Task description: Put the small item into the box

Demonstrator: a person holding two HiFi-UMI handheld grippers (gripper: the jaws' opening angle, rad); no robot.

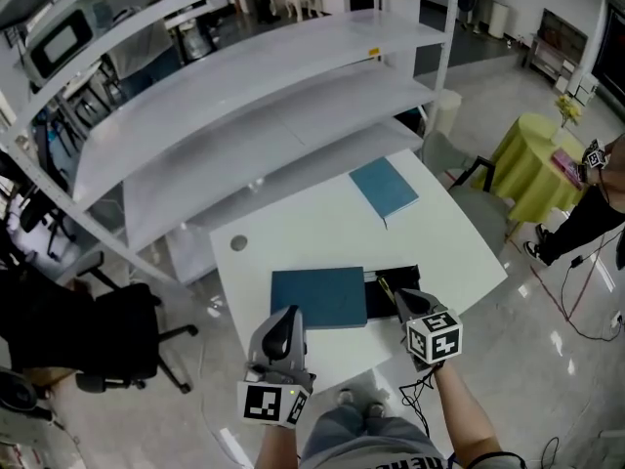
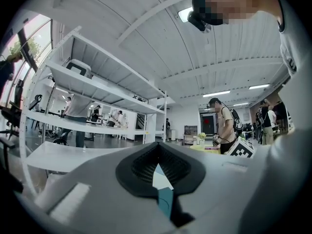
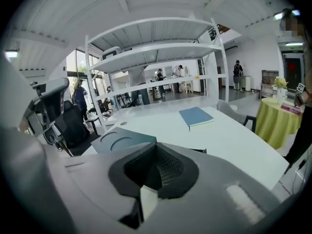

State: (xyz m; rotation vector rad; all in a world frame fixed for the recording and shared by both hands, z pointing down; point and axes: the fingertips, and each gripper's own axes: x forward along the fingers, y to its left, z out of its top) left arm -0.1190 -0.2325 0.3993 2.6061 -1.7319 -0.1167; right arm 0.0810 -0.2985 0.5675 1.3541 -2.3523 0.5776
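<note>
White metal shelving rack (image 1: 254, 76) with three bare shelves stands behind and partly over the white rectangular table (image 1: 293, 233). Black office chair (image 1: 88, 340) sits left of the table. Round table under a yellow-green cloth (image 1: 532, 164) is well apart at the right, with a person in dark clothes beside it.

On the white table, near the front edge, lies a flat teal square box piece (image 1: 317, 298). The right gripper view shows two round recesses in its top (image 3: 124, 139). Touching its right side is a shallow open black box (image 1: 395, 283). A thin blue-teal notebook (image 1: 384, 188) lies farther back, well apart from both, also seen in the right gripper view (image 3: 196, 116).

The person stands at the front edge, one grey hand-held gripper in each hand. Left gripper (image 1: 286, 317) is just at the teal piece's near-left corner, jaws closed together and empty (image 2: 158, 179). Only white table and teal show through the slit. Right gripper (image 1: 405, 303) is at the black box's near-right end, jaws also pressed together (image 3: 151, 179). A pale sliver shows in its slit, and I cannot tell what it is.

Small yellowish item (image 1: 380, 285) lies inside the black box at its left end. It is too small to identify.
</note>
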